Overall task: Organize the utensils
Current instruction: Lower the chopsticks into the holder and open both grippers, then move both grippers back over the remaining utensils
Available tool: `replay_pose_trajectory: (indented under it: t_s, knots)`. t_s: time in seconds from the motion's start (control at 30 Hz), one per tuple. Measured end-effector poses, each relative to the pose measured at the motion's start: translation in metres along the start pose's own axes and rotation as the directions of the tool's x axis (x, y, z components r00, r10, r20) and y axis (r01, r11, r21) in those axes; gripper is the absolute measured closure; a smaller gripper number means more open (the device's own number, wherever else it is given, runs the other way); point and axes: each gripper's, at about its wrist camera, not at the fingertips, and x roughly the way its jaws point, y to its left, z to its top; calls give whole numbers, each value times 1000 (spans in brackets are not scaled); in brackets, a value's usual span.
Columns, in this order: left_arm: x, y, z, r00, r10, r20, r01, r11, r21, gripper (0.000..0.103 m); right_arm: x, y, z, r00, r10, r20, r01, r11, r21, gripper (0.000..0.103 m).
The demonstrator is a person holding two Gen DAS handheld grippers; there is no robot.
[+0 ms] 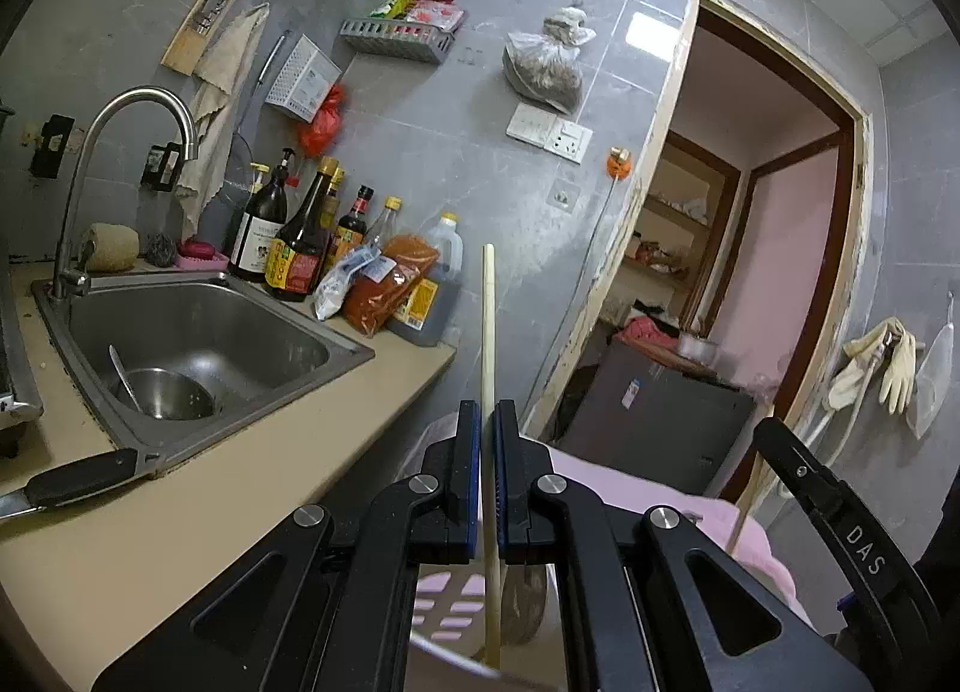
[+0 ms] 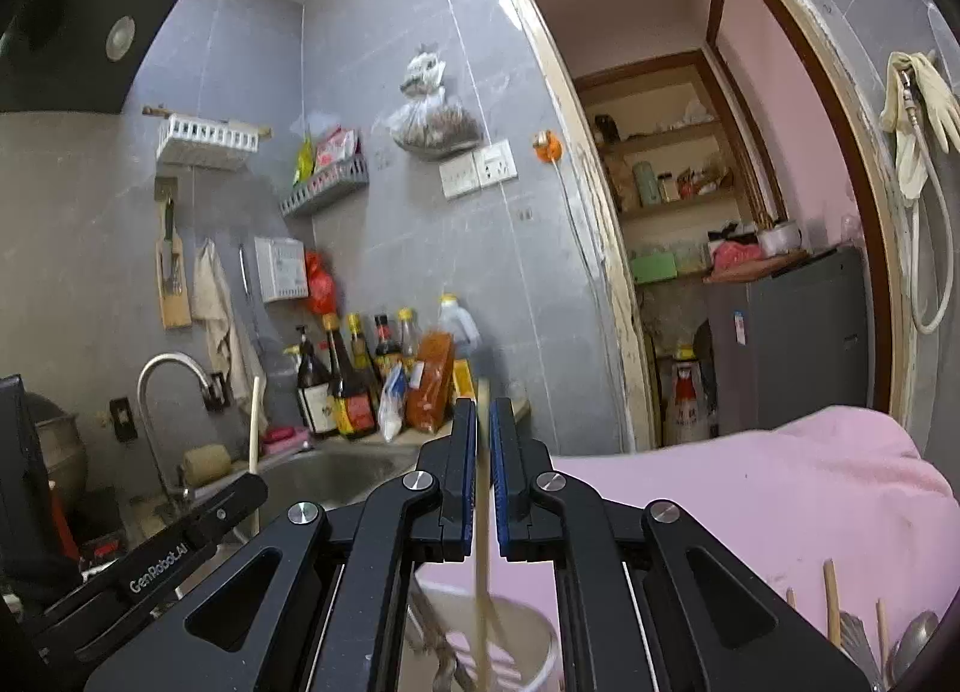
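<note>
- Left hand-held gripper [image 1: 487, 410] clamps a pale chopstick [image 1: 489, 332], upright past the worktop [image 1: 252, 488] edge.
- Right hand-held gripper [image 2: 483, 410] pinches another chopstick [image 2: 482, 542] above a pink cloth [image 2: 750, 500].
- Sink [image 1: 198, 332] far left, doorway [image 1: 750, 248] right.

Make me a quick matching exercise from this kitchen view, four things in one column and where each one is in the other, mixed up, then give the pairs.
Things:
1. steel bowl
2. chopstick
3. rubber gloves
4. black-handled knife

Places:
A. between the left gripper's jaws
B. on the counter
C. in the sink
D. hanging beside the doorway

Pairs: 1-C, 2-A, 3-D, 4-B
</note>
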Motion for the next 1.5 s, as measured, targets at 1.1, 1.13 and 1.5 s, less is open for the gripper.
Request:
replay_pose_trajectory:
  t_s: [1.1, 1.13, 1.5]
  knots:
    - [-59, -97, -6, 986, -141, -88, 157, 963, 220, 15, -127, -54, 36, 990, -133, 54, 139, 983, -117, 19]
    - [-61, -101, -9, 984, -150, -92, 167, 960, 227, 15, -131, -56, 36, 989, -141, 53, 146, 981, -128, 17]
    - [-65, -135, -38, 963, -218, -161, 256, 925, 281, 2, -176, -92, 29, 969, -244, 35, 246, 948, -200, 0]
